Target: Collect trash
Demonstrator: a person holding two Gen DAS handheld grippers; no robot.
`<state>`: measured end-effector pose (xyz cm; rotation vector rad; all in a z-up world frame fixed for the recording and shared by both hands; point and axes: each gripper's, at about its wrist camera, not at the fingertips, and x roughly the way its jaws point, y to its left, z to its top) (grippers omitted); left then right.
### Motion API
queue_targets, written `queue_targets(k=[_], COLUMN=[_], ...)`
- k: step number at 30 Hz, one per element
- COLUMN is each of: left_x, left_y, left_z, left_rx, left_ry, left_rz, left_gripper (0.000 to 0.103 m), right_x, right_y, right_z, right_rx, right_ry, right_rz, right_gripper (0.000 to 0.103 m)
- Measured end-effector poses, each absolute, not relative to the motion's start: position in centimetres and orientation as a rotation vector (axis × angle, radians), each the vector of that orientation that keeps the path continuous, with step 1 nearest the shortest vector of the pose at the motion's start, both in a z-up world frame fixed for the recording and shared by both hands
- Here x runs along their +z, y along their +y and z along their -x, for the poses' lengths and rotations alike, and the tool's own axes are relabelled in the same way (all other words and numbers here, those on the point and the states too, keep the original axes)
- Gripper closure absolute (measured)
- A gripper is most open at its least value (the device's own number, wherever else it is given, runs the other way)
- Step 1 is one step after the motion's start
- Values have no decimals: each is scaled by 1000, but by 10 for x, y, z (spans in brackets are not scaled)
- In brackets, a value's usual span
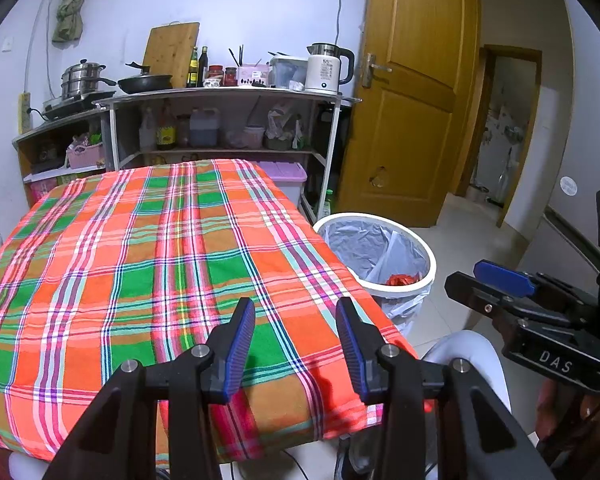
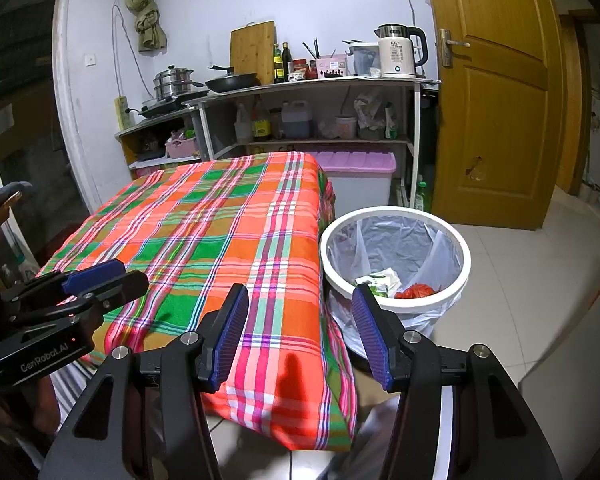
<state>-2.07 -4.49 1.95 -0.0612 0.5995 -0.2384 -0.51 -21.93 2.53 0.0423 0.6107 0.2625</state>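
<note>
1. The room is a small kitchen corner with a pale wall, a wooden door (image 1: pixel 412 92) on the right and a tiled floor.
2. A shelf unit (image 1: pixel 228 98) stands against the wall; on its top sit a steamer pot (image 1: pixel 82 78), a frying pan (image 1: pixel 146 82), a cutting board (image 1: pixel 172 50) leaning on the wall, bottles and jars, and a white kettle (image 1: pixel 328 68) at the right end.
3. A table under an orange, green and pink checked cloth (image 1: pixel 140 248) fills the foreground; its top shows nothing but the cloth.
4. A white trash bin (image 2: pixel 396 256) with a clear liner stands on the floor just beside the table's right edge.
5. Inside the bin lie the collected trash pieces: a red crumpled wrapper (image 2: pixel 416 291) and a white-and-green packet (image 2: pixel 378 280) touching it.
6. The left gripper (image 1: pixel 296 344) hovers over the near right corner of the table, its blue-padded fingers spread apart with nothing between them.
7. The right gripper (image 2: pixel 300 332) hangs over the same corner, toward the bin, its fingers spread wider and likewise empty.
8. Each gripper appears from the side in the other's view, with part of a hand visible beneath.
</note>
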Motion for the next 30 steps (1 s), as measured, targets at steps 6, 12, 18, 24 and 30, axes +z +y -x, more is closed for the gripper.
queue_targets(k=[6,12,18,24,30], left_x=[19,17,18,17,16], left_y=[-45,-45,-45,-45,-45], left_z=[20,20,21,21,22], left_rx=[-239,-240,-242,-241,-242], left_ry=[599,599,597,596,597], left_rz=[60,63,62,62,63], left_gripper=[61,61,61,61,61], right_x=[24,24,22,22,21], right_y=[-220,-219,-219,-219,-219], right_z=[4,4,4,4,3], right_rx=[262,264,263,264,264], right_ry=[614,614,616,614,617], right_rz=[-41,-42,-42,-40,-41], right_gripper=[48,48,48,48,48])
